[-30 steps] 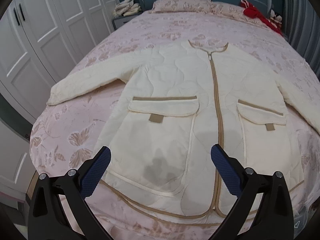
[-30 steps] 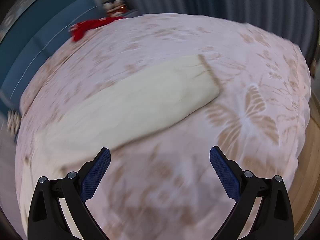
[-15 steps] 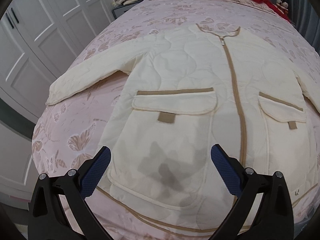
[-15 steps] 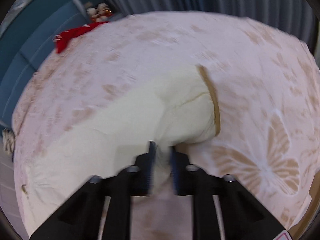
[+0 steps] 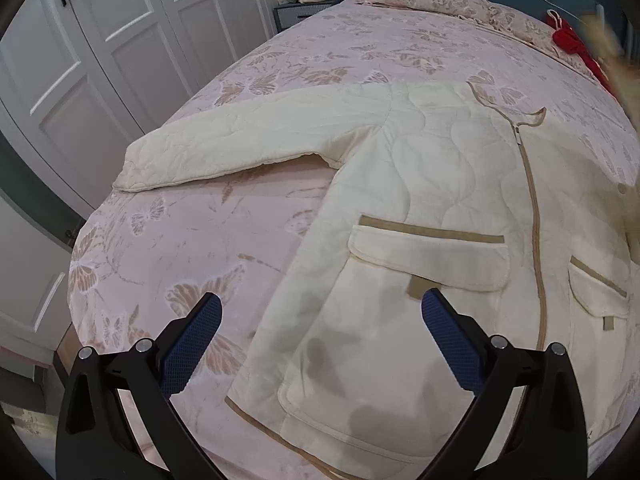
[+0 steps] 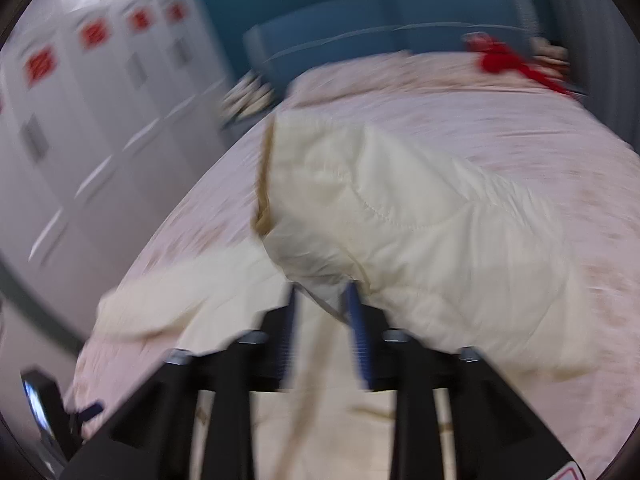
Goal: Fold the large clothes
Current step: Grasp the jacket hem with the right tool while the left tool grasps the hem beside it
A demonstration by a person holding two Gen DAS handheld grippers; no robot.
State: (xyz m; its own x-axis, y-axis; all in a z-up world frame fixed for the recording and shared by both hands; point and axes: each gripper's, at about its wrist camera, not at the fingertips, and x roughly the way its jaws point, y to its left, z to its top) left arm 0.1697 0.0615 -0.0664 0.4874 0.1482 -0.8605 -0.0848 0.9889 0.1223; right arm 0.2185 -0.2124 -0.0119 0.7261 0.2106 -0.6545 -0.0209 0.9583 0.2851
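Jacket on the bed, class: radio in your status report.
Left gripper open, empty. Right gripper gripping jacket sleeve, jaws just easing. Nothing blocking.

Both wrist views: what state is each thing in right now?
Jacket: zipped, flat on the bed.
Far sleeve: spread out, not folded.
Near sleeve: lifted, pinched near its cuff.
Left tongs: open, empty.
Right tongs: shut on the near sleeve, just loosened slightly.
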